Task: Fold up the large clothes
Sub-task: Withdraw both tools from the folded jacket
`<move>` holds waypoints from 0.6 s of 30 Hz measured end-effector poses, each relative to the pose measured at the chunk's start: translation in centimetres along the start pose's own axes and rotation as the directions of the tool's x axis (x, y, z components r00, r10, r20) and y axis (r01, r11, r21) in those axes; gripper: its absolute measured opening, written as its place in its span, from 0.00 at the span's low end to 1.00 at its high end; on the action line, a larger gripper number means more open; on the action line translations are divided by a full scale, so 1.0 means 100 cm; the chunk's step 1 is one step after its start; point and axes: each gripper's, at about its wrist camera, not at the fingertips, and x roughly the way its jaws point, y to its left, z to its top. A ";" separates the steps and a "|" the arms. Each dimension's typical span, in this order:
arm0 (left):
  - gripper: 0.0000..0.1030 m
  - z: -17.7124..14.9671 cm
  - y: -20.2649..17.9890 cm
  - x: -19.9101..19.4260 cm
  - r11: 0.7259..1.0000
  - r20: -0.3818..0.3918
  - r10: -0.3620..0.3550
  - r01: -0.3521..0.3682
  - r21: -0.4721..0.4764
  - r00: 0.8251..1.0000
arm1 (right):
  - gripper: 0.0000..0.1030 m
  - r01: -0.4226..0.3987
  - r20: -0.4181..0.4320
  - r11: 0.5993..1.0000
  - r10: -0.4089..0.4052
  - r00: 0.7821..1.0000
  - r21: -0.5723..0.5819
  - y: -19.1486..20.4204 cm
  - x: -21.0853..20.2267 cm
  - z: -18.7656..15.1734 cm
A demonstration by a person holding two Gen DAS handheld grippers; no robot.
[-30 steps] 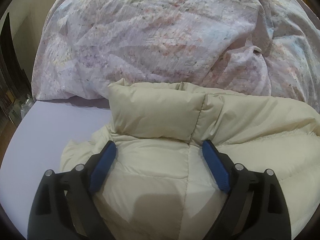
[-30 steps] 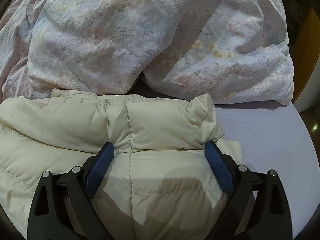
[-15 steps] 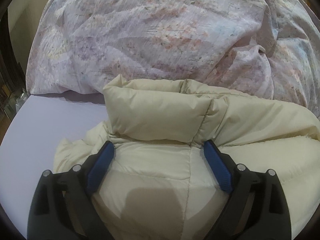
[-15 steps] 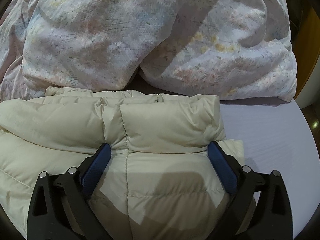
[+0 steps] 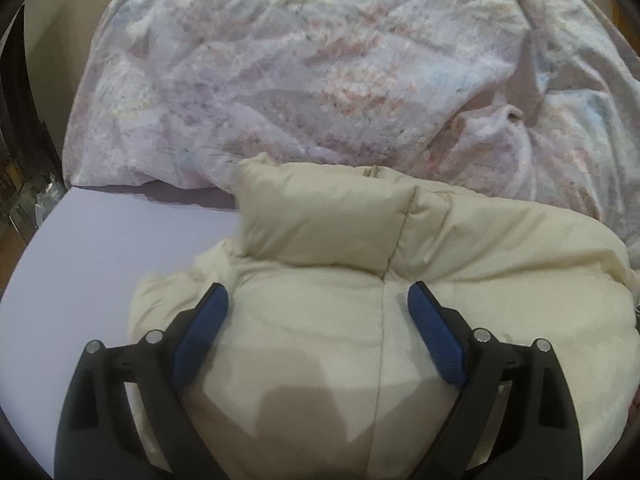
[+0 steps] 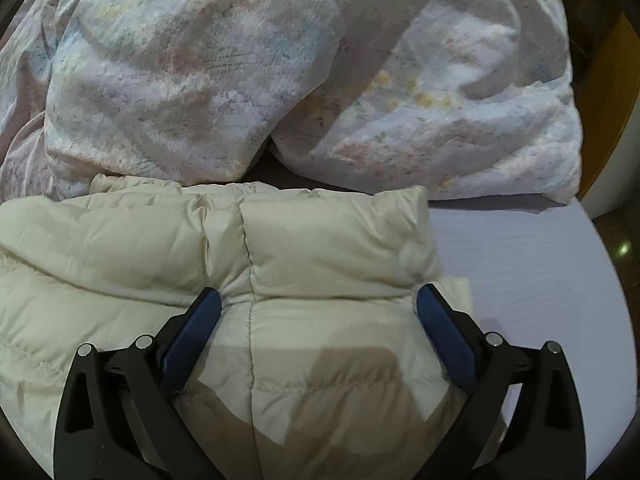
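A cream puffy quilted jacket [image 5: 320, 320] lies on a lilac bed sheet [image 5: 100, 248]. Its padded top fold stands up just ahead of both grippers. My left gripper [image 5: 318, 300] is open, its blue pads spread over the jacket's left end, holding nothing. The same jacket shows in the right wrist view [image 6: 320, 340]. My right gripper [image 6: 318, 300] is open over the jacket's right end, close to its edge, holding nothing. Whether the fingers touch the fabric cannot be told.
A bunched floral duvet [image 5: 320, 80] lies right behind the jacket and also fills the far half of the right wrist view [image 6: 280, 60]. Bare sheet shows left of the jacket and to its right [image 6: 520, 264]. Dark furniture [image 5: 16, 120] stands at the far left.
Both grippers stay open over the jacket. The views shifted slightly; the jacket's standing fold has settled a little and sits nearer the fingertips in the right view.
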 end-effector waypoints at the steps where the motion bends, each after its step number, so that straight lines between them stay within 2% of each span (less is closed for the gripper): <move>1: 0.89 -0.002 0.002 -0.008 1.000 0.008 0.004 -0.004 0.003 1.000 | 0.97 0.006 0.004 1.000 -0.006 1.000 0.000 0.000 -0.004 -0.001; 7: 0.89 -0.018 0.022 -0.048 1.000 0.001 -0.007 0.007 -0.026 1.000 | 0.97 -0.001 0.008 0.999 0.000 1.000 0.051 -0.010 -0.040 -0.017; 14: 0.89 -0.064 0.036 -0.102 1.000 -0.023 -0.019 0.019 -0.022 1.000 | 0.97 -0.024 -0.005 0.989 0.025 1.000 0.147 -0.040 -0.093 -0.066; 18: 0.89 -0.096 0.046 -0.122 0.997 -0.055 -0.060 0.056 -0.060 0.997 | 0.97 -0.083 -0.015 0.966 0.089 0.996 0.246 -0.064 -0.110 -0.097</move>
